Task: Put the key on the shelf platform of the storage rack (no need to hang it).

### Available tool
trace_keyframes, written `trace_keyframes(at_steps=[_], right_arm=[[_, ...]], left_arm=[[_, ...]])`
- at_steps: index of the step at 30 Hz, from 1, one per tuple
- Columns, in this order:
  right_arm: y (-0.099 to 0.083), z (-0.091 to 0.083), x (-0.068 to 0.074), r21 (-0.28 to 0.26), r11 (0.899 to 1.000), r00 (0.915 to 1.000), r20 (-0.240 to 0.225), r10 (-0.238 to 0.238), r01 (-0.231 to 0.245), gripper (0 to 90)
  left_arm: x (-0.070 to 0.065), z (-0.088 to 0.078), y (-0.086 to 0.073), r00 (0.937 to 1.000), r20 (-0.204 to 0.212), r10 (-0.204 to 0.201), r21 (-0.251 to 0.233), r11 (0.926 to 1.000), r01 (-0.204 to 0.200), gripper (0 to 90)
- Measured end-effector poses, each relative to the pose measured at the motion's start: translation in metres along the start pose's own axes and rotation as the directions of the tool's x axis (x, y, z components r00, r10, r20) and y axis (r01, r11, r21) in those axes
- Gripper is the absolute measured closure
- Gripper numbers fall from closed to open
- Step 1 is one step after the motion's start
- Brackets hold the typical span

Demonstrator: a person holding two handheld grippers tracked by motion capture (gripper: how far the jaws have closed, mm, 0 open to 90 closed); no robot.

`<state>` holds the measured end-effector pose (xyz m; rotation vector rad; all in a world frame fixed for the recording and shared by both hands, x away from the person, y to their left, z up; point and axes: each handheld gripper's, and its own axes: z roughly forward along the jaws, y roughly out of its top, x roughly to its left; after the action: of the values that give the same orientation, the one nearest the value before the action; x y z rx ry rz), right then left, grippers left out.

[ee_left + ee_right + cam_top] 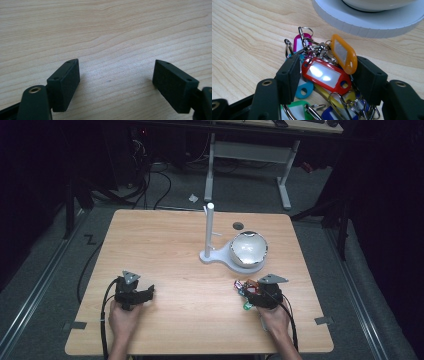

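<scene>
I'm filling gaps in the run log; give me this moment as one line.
left gripper: open, over bare table | right gripper: jaws wide around key tag bunch, grip unclear | white stand: behind bunch

No readable text, brand or number anywhere; the key tags' (325, 75) label windows are blank.

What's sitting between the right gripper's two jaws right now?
A bunch of key tags on rings: the red tag spans the gap and an orange tag leans by one jaw, seen in the right gripper view.
</scene>
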<state>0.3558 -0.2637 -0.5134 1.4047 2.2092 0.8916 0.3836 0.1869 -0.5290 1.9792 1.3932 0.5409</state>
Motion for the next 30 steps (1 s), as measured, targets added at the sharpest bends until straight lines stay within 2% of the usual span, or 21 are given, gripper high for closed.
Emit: trace_keyframes(at_steps=[3,8,10,11,12,13,14,16,19,25,30], right_arm=[[0.000,0.000,-0.001,-0.001,1.000,0.9998,-0.014,0.014,-0.014,44.3],[0.000,-0.002,-0.005,-0.013,0.999,0.9992,-0.028,0.029,-0.030,57.9],[0.000,-0.003,-0.005,-0.017,1.000,0.9995,-0.026,0.020,-0.020,64.2],[0.000,-0.003,-0.005,-0.017,1.000,0.9995,-0.026,0.020,-0.020,64.2],[0.001,-0.005,-0.006,-0.023,1.000,0.9996,-0.025,0.014,-0.015,71.2],[0.001,-0.005,-0.006,-0.023,1.000,0.9996,-0.025,0.014,-0.015,71.2],[0.000,-0.006,-0.008,-0.024,1.000,0.9997,-0.024,0.008,-0.008,76.5],[0.000,-0.006,-0.008,-0.023,1.000,0.9996,-0.029,-0.003,0.002,79.4],[-0.001,-0.006,-0.009,-0.025,1.000,0.9989,-0.045,-0.010,0.009,80.7],[0.000,-0.009,-0.007,-0.032,0.999,0.9986,-0.050,-0.018,0.017,81.1],[0.001,-0.018,-0.009,-0.052,0.999,0.9979,-0.063,-0.014,0.011,82.5]], left_arm=[[0.000,0.000,0.000,1.0000,0.000,0.000,0.000,1.0000,0.000,22.3],[0.000,0.000,0.000,1.0000,0.000,0.000,0.000,1.0000,0.000,22.3],[0.000,0.000,0.000,1.0000,0.000,0.000,0.000,1.0000,0.000,22.3],[0.000,0.000,0.000,1.0000,0.000,0.000,0.000,1.0000,0.000,22.3],[0.000,0.000,0.000,1.0000,0.000,0.000,0.000,1.0000,0.000,22.3],[0.000,0.000,0.000,1.0000,0.000,0.000,0.000,1.0000,0.000,22.3],[0.000,0.000,0.000,1.0000,0.000,-0.001,0.000,1.0000,0.001,22.3],[0.000,0.000,0.000,1.0000,0.000,0.000,0.000,1.0000,0.000,22.3],[0.000,0.000,0.000,1.0000,0.000,-0.001,0.000,1.0000,0.001,22.3],[0.000,0.000,0.000,1.0000,0.000,-0.001,0.000,1.0000,0.001,22.2],[0.000,0.000,0.000,1.0000,0.001,0.000,0.000,1.0000,0.000,22.2]])
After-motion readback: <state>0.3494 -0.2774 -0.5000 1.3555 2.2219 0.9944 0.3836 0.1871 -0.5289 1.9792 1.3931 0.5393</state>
